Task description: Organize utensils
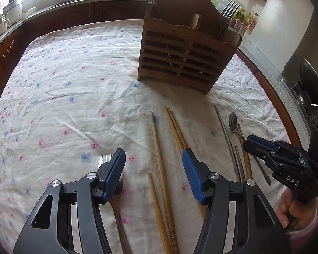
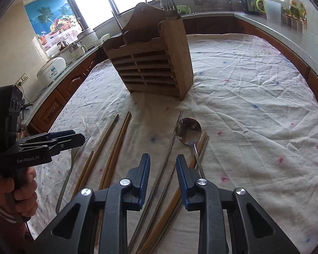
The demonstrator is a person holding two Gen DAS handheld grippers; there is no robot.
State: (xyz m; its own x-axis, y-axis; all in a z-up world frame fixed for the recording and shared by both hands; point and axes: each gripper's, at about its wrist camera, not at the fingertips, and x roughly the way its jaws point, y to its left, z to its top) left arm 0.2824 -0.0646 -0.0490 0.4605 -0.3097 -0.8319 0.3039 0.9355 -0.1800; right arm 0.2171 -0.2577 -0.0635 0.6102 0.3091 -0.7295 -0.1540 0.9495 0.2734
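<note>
While both grippers (image 1: 153,158) (image 2: 163,158) hover half-open, empty: one spoon (image 2: 188,130), one fork (image 1: 105,161) on cloth.

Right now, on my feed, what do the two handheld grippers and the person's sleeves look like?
Both are black plastic tools with angular cut-out linkages, silver pivot bolts and blue ribbed pads. The left gripper reads "GenRobot.AI" on its body; the right gripper shows white letters "DAS". Each is held by a pistol-style handle. The sleeve on the left hand is pinkish red with a white stripe. No cables show.

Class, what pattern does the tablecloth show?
The white tablecloth carries small pink and blue flowers, clearest from the left wrist.
</note>
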